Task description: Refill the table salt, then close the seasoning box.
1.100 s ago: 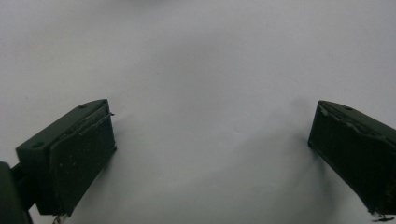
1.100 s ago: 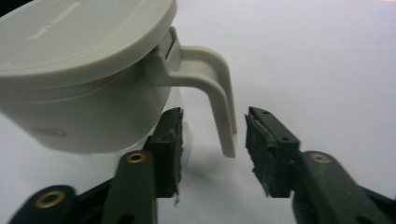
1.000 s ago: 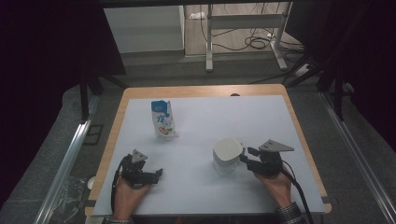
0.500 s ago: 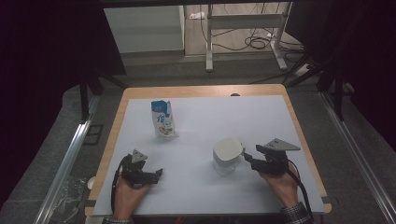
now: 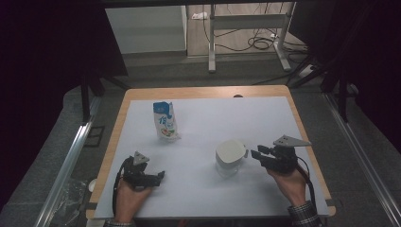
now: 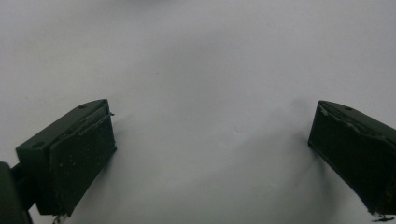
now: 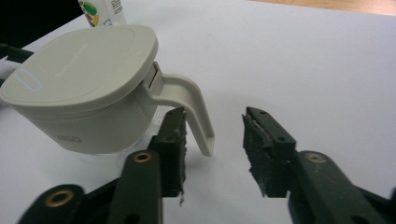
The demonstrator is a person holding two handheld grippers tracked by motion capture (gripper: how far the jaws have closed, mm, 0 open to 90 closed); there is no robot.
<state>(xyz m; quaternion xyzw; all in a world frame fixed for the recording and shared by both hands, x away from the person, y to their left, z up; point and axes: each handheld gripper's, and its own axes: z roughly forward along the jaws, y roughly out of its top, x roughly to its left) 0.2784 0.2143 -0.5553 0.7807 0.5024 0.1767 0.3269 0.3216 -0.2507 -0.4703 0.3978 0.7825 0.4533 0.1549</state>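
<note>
Item: lidded grey jug with a side handle, standing upright on the white tabletop, right of centre and toward the near edge. Right hand-held gripper: just right of the jug, pointing left at it; in the right gripper view its jaws have just been closing and stand partly apart with the handle's lower end between them, though no pad looks pressed against it, so the grasp is judged not yet made. Left hand-held gripper: at the near left of the tabletop, well apart from the jug, jaws wide apart over bare white surface with nothing between them. Also present: a milk carton, upright, on the far left of the tabletop, well apart from both grippers and untouched. Status: approach to the jug handle looks complete; closing on the handle, lifting the jug and any work with the carton remain, as far as can be judged.
</note>
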